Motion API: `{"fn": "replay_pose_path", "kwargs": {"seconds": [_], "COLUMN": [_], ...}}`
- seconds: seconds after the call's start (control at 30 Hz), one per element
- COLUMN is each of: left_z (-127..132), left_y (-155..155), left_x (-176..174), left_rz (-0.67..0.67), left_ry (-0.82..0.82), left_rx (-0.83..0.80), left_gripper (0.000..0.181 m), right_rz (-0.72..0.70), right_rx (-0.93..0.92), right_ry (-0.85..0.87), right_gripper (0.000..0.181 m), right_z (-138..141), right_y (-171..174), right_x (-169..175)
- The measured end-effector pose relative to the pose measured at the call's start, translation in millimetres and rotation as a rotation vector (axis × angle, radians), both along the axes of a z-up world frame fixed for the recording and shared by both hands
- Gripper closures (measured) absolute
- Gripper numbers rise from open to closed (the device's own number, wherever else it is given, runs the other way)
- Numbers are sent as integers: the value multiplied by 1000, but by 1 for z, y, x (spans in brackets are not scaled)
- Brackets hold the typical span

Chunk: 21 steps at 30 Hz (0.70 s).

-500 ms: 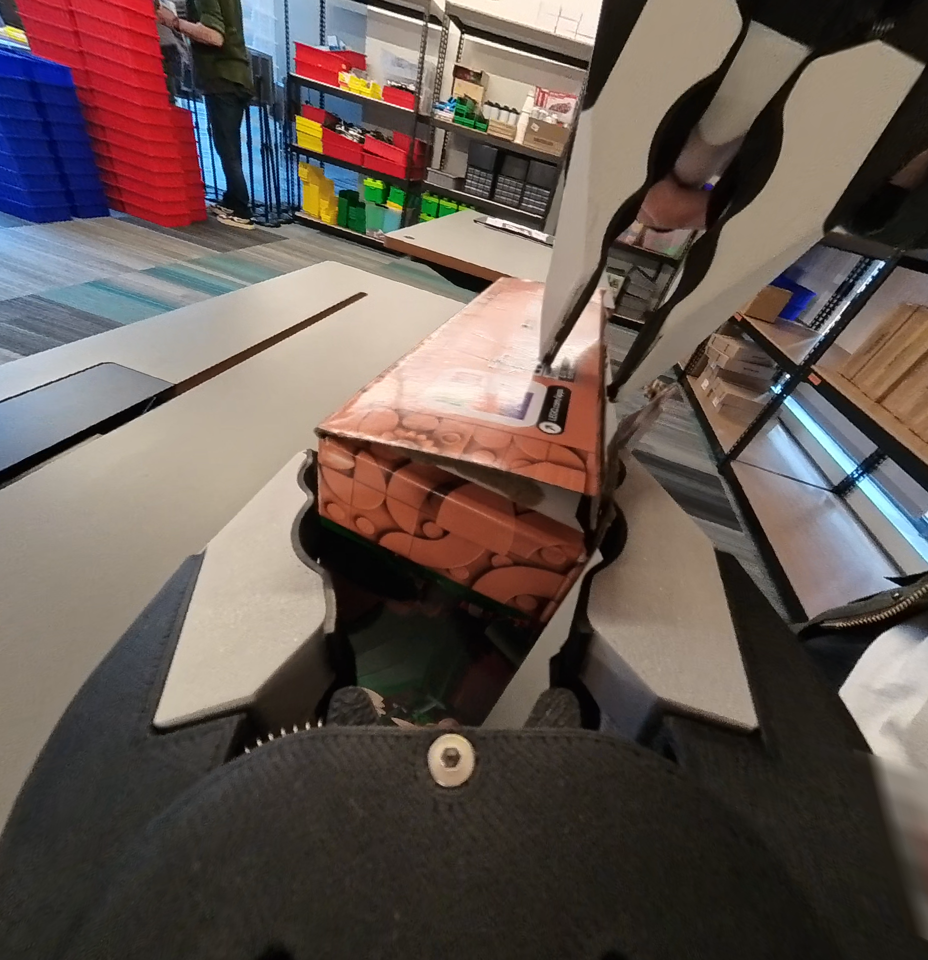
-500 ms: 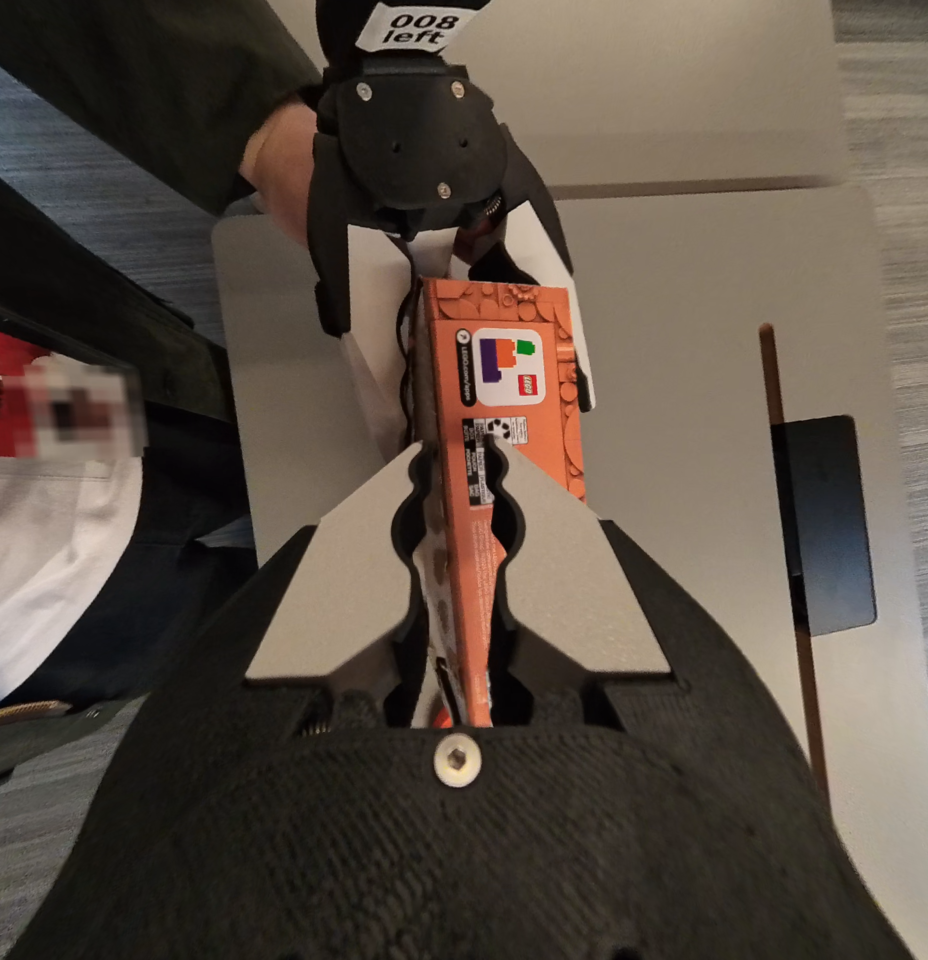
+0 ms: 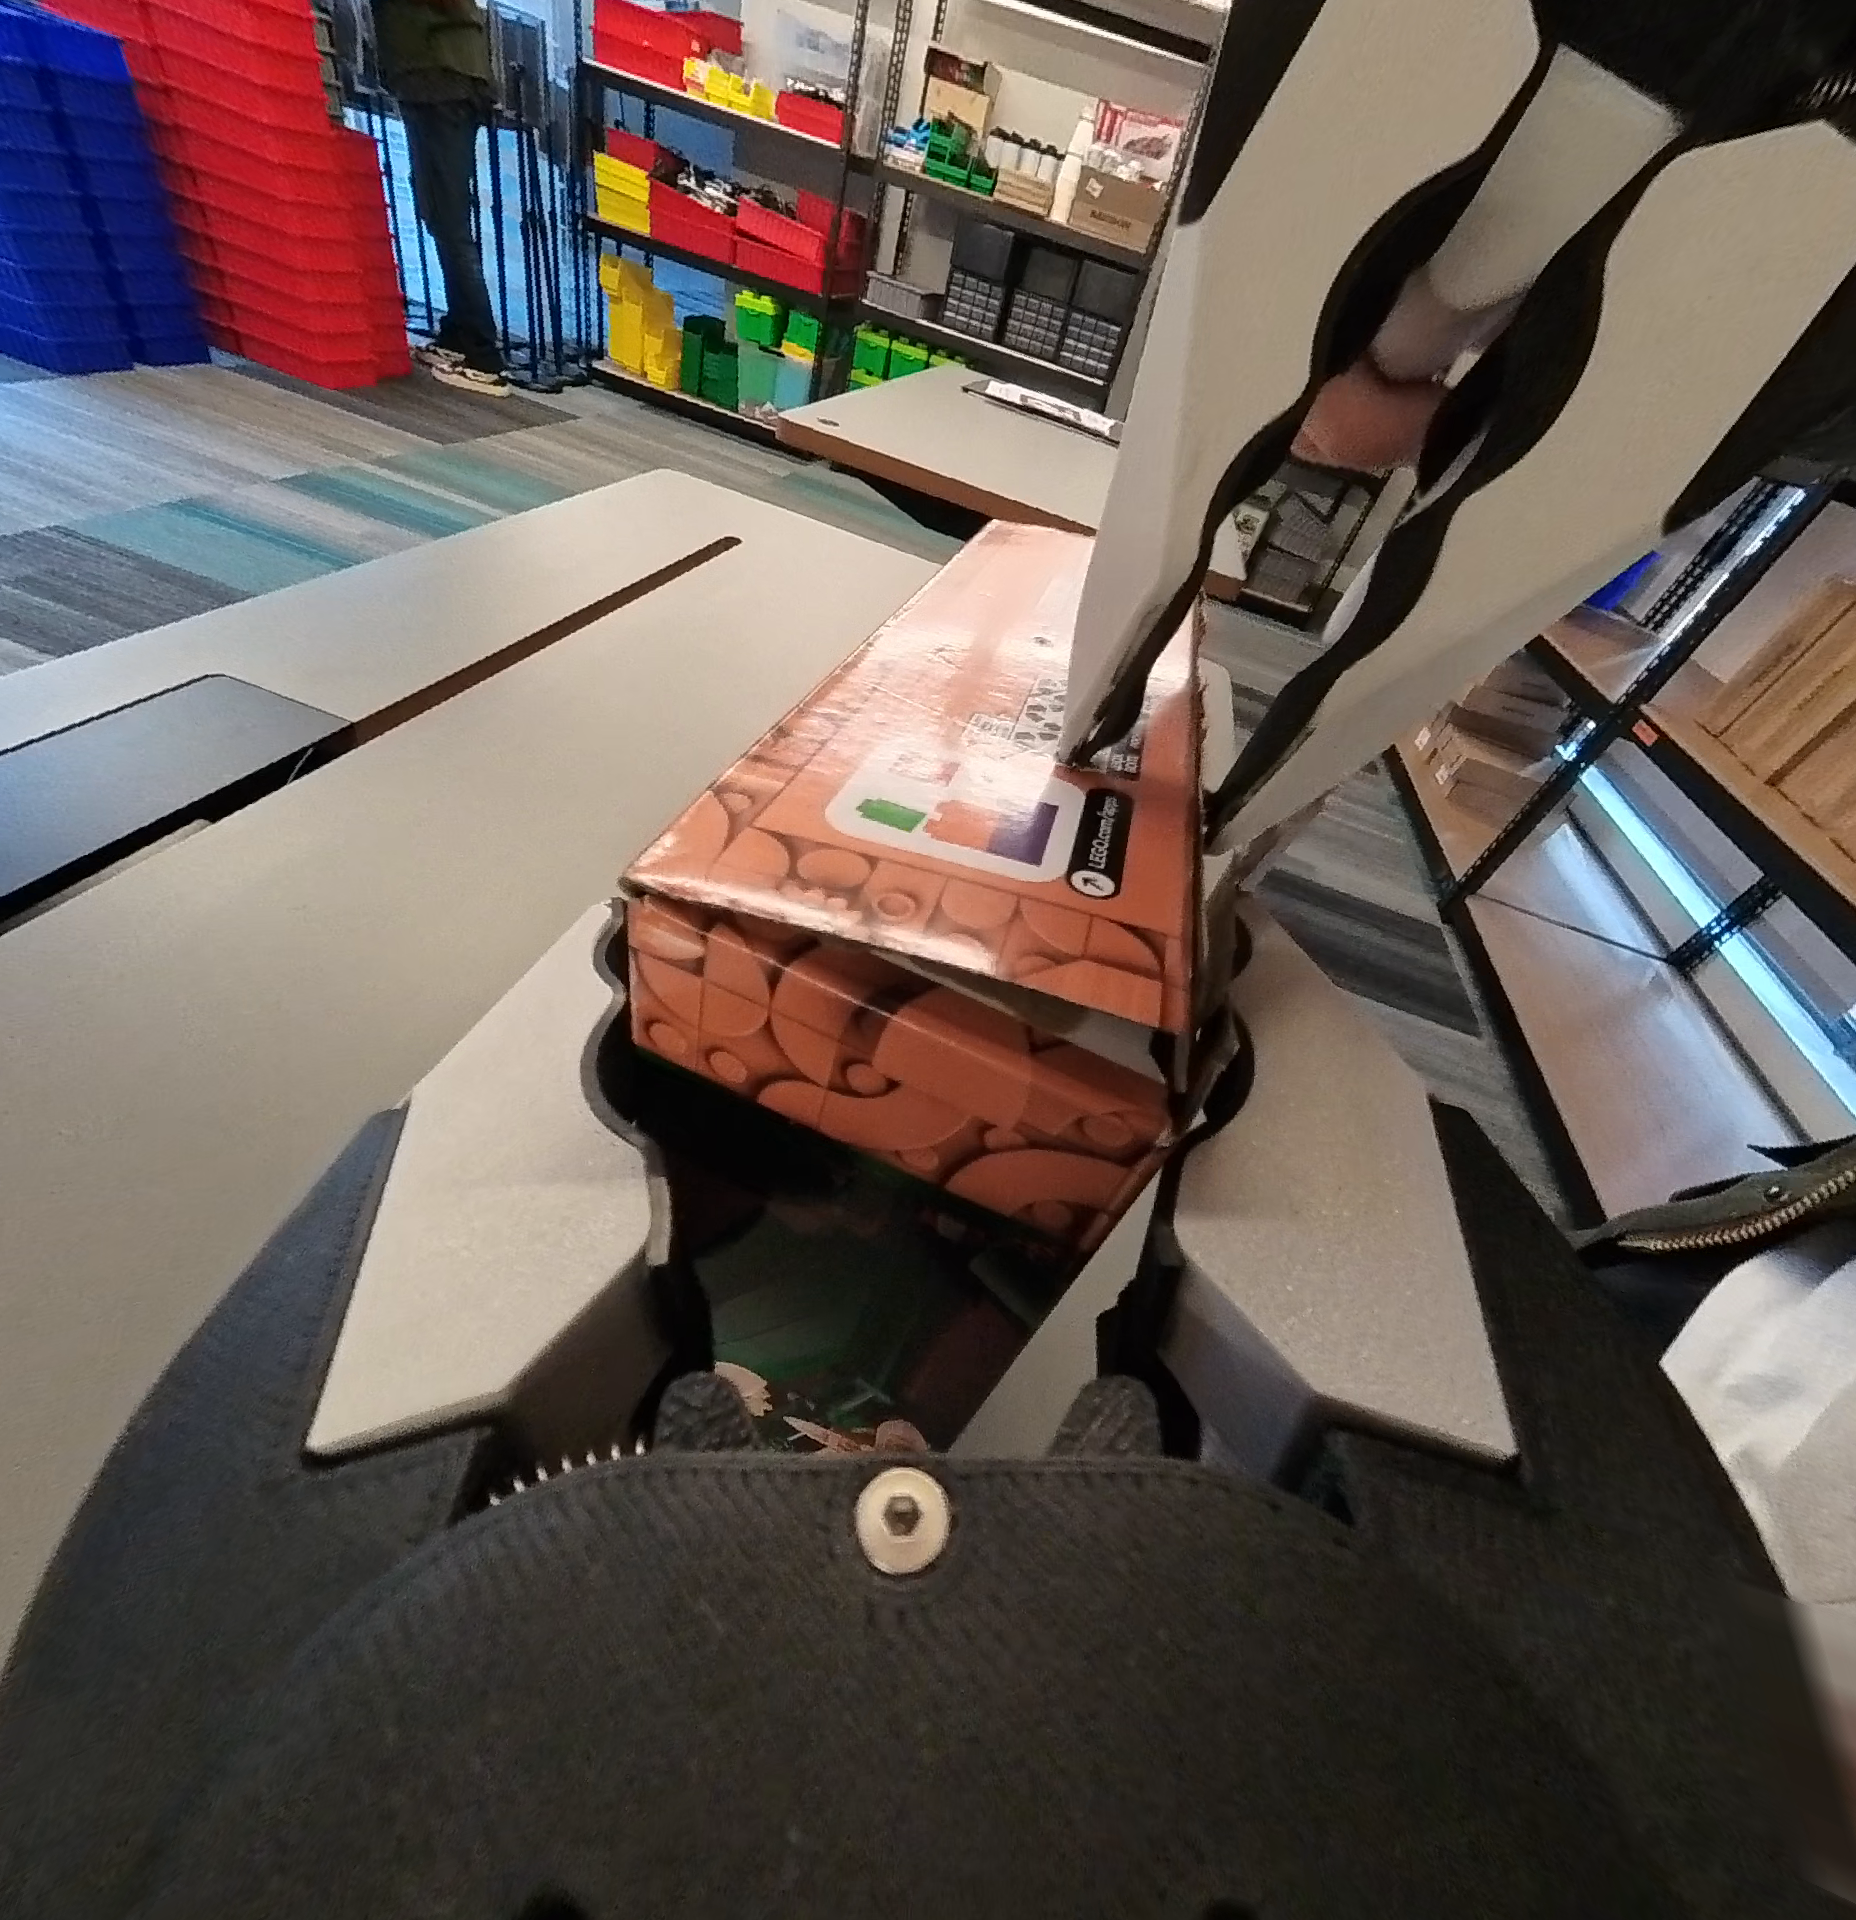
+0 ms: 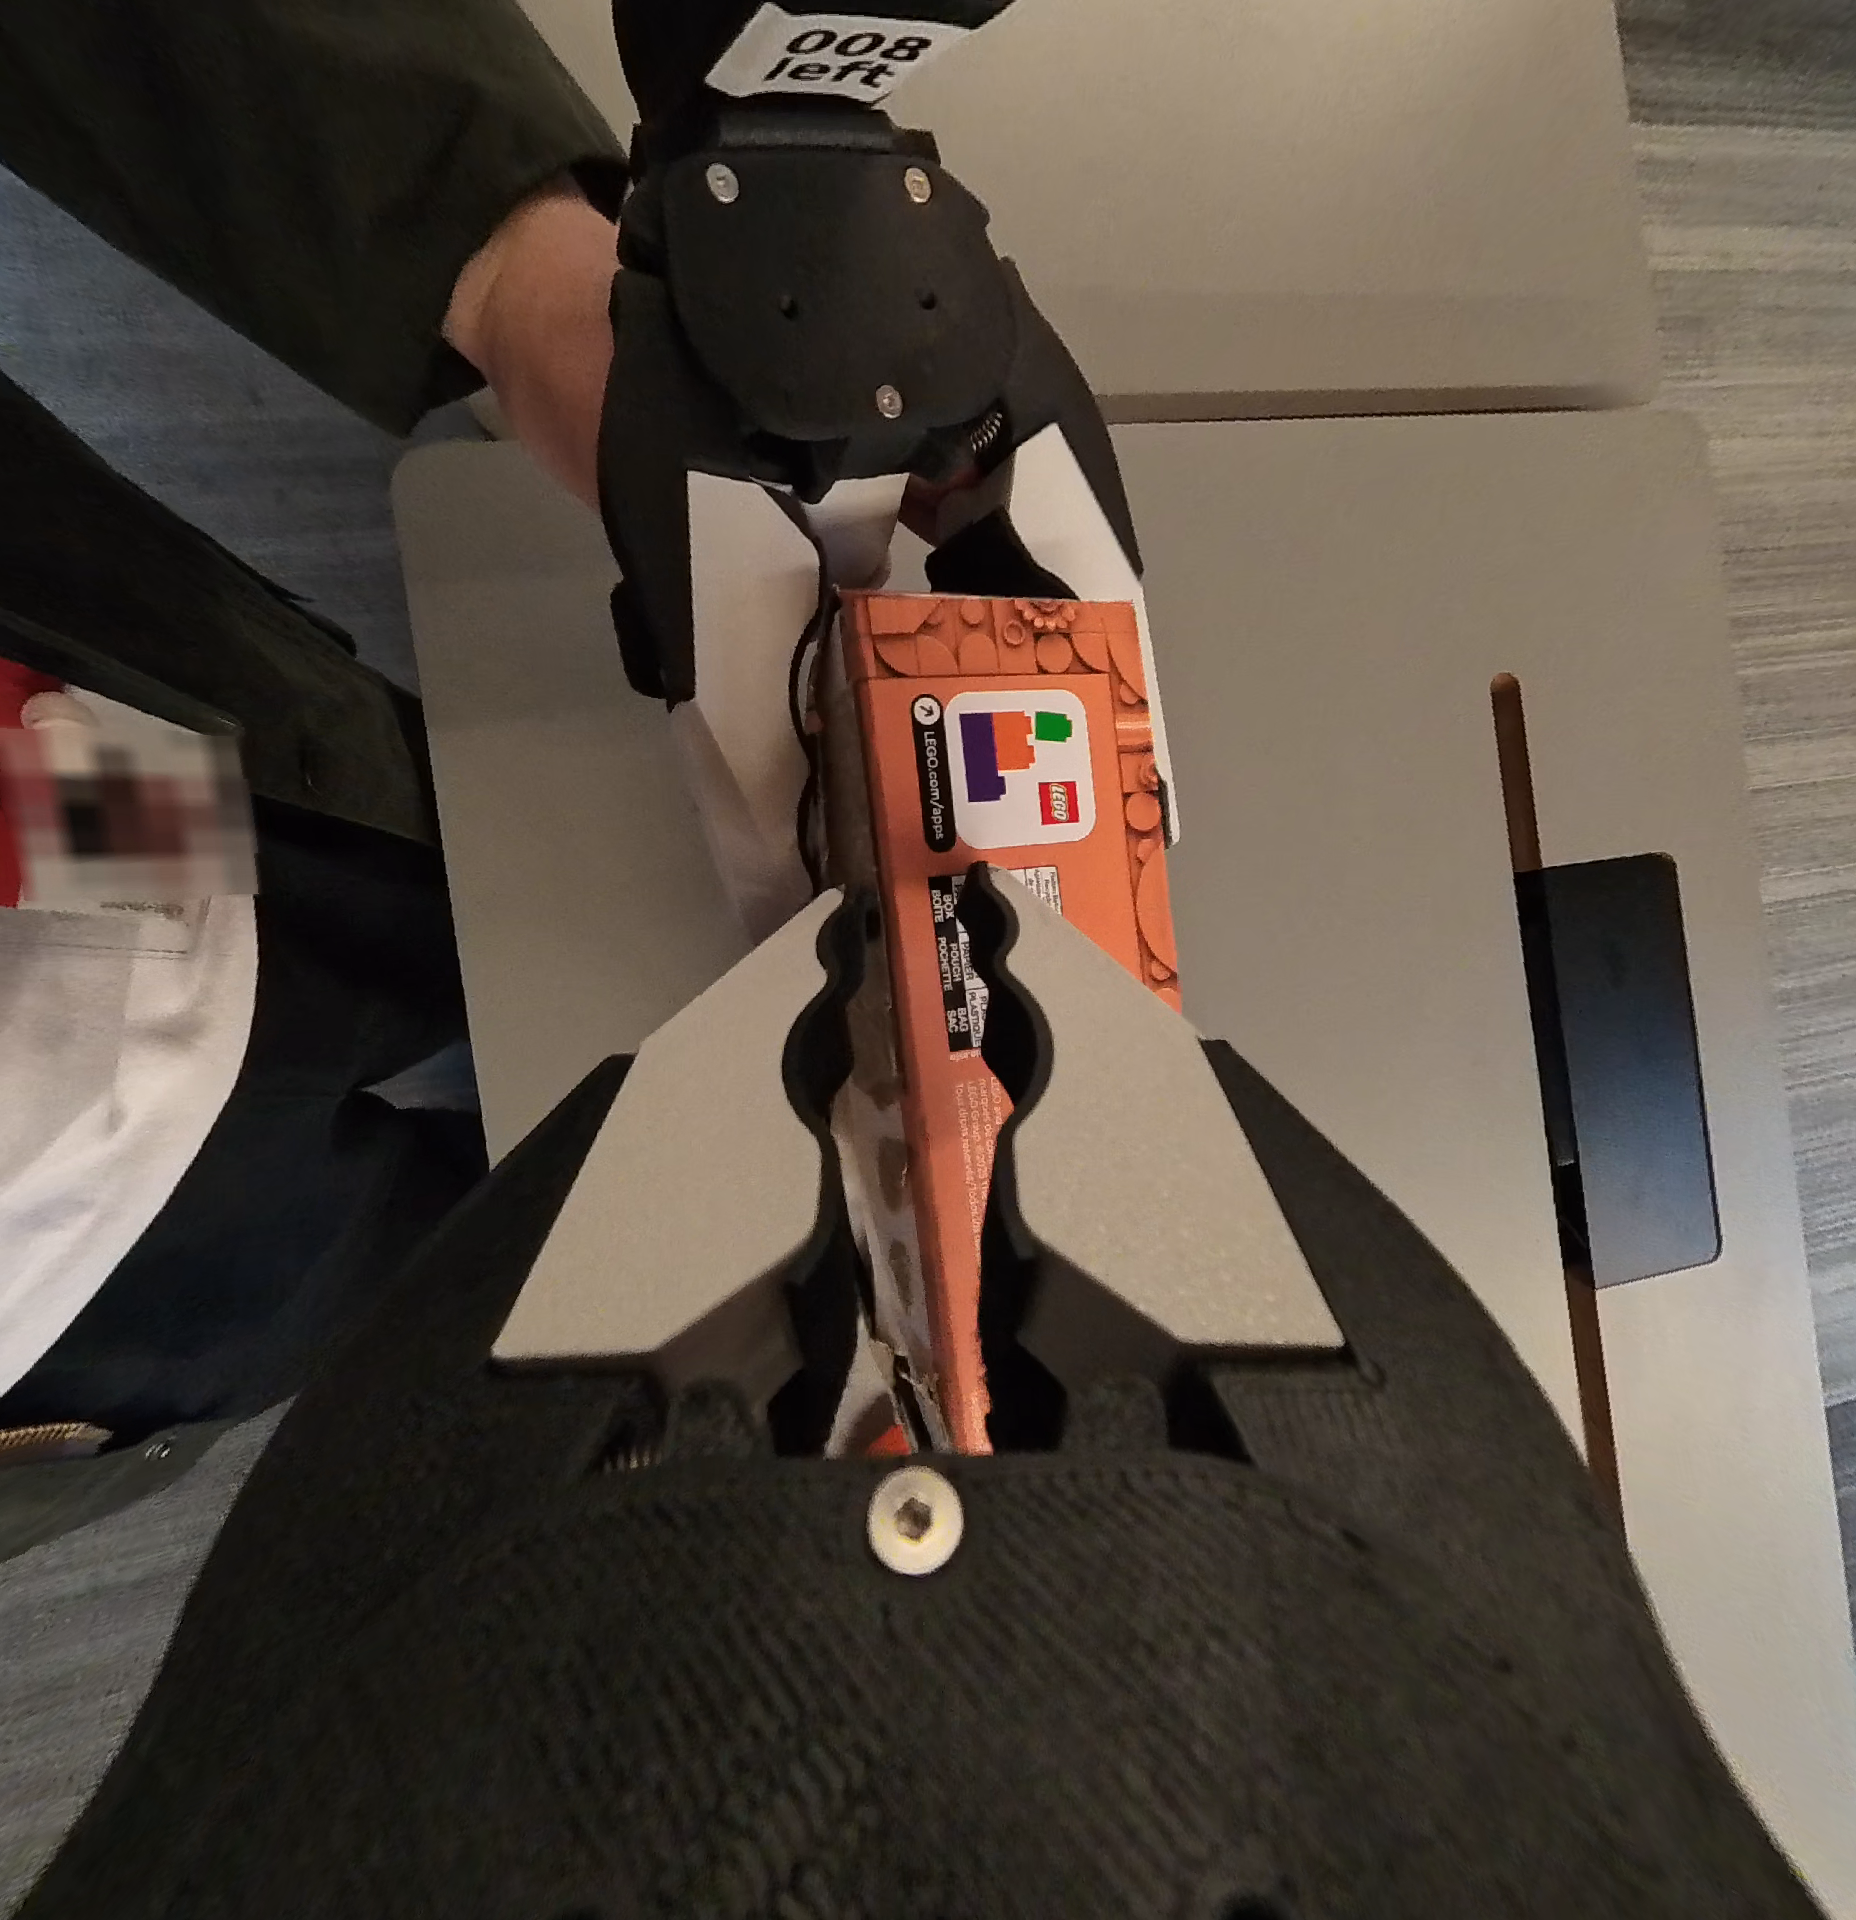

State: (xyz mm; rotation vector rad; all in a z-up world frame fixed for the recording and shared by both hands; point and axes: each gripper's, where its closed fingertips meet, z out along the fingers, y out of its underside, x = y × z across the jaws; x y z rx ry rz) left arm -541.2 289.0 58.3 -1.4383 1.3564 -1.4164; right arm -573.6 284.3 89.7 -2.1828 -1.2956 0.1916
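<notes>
Left wrist view: my left tool (image 3: pixel 913 1039) clamps orange box (image 3: pixel 934 831) end over grey desk (image 3: pixel 280 883); my right tool (image 4: pixel 919 904) pinches its top edge. Desk bare alongside.

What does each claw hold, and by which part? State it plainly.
Both hold the orange box. The left claw spans its near end across the width; the right claw pinches the top panel along one long edge.

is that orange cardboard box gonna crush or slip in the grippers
The orange box probably dents easily: thin card, end flap already gaping. Its glossy face may slide. The left gripper spans its end and the right gripper pinches one edge, so twisting seems likely.
</notes>
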Motion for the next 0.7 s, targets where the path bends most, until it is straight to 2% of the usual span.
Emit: {"fn": "replay_pose_path", "kwargs": {"seconds": [0.13,0.2,0.27,0.33,0.37,0.43,0.53,0.7], "left_z": [1,8,23,37,39,37,32,31], "left_y": [2,4,5,-6,-14,-23,-17,-17], "left_x": [-1,-3,-9,-19,-23,-26,-25,-27], "left_rz": [21,51,100,77,35,-27,-59,-80], "left_ry": [4,-31,-95,-159,-168,-138,-90,-41], "left_rx": [19,150,359,529,588,660,741,681], "left_gripper": [74,70,66,87,103,122,129,138], "right_rz": [-38,-51,-58,-66,-67,-74,-99,-123], "right_rx": [-17,-24,-29,-31,-30,-32,-28,-64], "right_ry": [35,57,73,87,94,111,155,328], "right_gripper": [162,161,161,161,161,161,162,163], "right_z": [0,0,0,0,0,0,1,8], "right_y": [1,2,1,0,-1,-1,2,-1], "right_x": [0,0,0,0,0,0,0,0]}}
